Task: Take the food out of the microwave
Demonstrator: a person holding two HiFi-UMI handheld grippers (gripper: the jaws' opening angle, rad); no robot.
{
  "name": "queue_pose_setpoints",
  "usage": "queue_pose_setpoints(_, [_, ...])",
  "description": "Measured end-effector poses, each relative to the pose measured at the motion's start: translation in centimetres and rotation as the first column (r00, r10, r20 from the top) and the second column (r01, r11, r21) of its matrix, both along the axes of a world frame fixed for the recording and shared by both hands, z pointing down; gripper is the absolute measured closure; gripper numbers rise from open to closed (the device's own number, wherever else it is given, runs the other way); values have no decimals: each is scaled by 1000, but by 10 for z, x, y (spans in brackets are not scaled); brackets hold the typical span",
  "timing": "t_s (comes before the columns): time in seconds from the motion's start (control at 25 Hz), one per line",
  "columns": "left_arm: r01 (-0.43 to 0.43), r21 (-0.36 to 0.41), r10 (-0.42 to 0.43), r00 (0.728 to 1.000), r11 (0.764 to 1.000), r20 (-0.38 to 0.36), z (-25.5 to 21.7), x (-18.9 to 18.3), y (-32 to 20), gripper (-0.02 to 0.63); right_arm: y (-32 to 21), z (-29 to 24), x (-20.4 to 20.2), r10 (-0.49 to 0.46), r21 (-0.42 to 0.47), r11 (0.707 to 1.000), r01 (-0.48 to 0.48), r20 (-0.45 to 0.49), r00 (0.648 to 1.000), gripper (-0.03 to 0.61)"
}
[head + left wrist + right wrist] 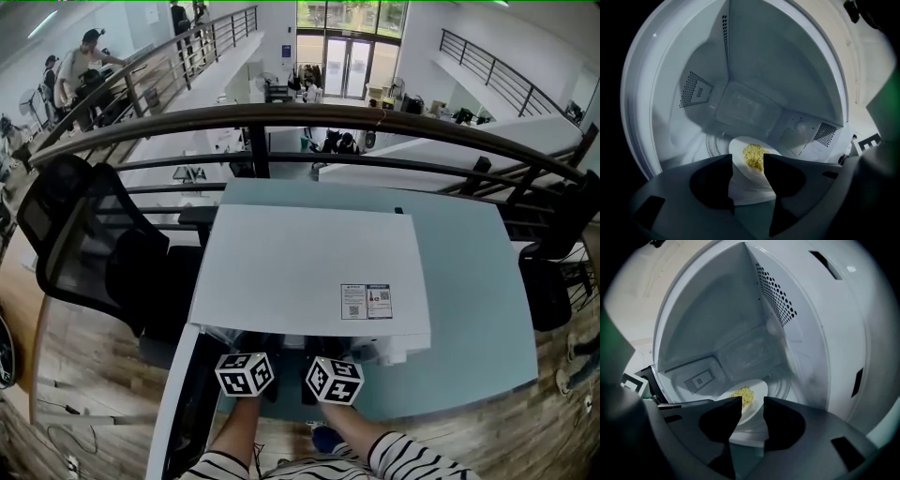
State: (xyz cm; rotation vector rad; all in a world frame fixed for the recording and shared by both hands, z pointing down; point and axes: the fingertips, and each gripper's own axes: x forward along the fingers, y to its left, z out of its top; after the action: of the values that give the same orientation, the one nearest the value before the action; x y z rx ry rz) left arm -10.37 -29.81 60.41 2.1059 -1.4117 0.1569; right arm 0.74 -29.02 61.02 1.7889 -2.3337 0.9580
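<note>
You stand at a white microwave (309, 272) on a pale teal tabletop (478, 281), striped sleeves (412, 459) at the bottom of the head view and both marker cubes, left (246, 373) and right (335, 380), side by side at the oven's front edge. Your left claw (747, 161) reaches into the lit cavity (754, 70) and is clenched on the near rim of a white plate (739, 146), which fills the narrow gap from one jaw to the other. Your right claw (752, 401) is likewise closed on the same plate (757, 389) just beside it, its jaws drawn in on the rim. The food (754, 157), a small yellow heap, lies at the middle of the plate and is inside the microwave, low in the cavity and short of the back wall; the right gripper view shows it (743, 393) just past the jaw tips. Perforated vent holes (776, 291) line the cavity's side wall. A printed label (366, 302) sits on the microwave's top near its front right corner. A black mesh office chair (84, 244) stands to the left of the tabletop, and a dark curved railing (309, 117) runs behind it above an open office floor.
</note>
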Motion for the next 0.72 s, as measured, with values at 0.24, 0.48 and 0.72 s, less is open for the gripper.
queue_pose_setpoints(0.24, [-3, 2, 3, 1000, 1000, -27, -4, 6, 20, 423, 18, -1, 7, 8, -7, 1000, -8, 15, 1000, 439])
queue_pose_setpoints(0.48, [8, -13, -9, 998, 1000, -57, -6, 9, 40, 423, 34, -3, 12, 14, -12, 1000, -14, 22, 1000, 439])
queue_pose_setpoints(0.72, [41, -23, -43, 995, 999, -92, -4, 12, 50, 423, 42, -2, 18, 13, -18, 1000, -12, 45, 999, 439])
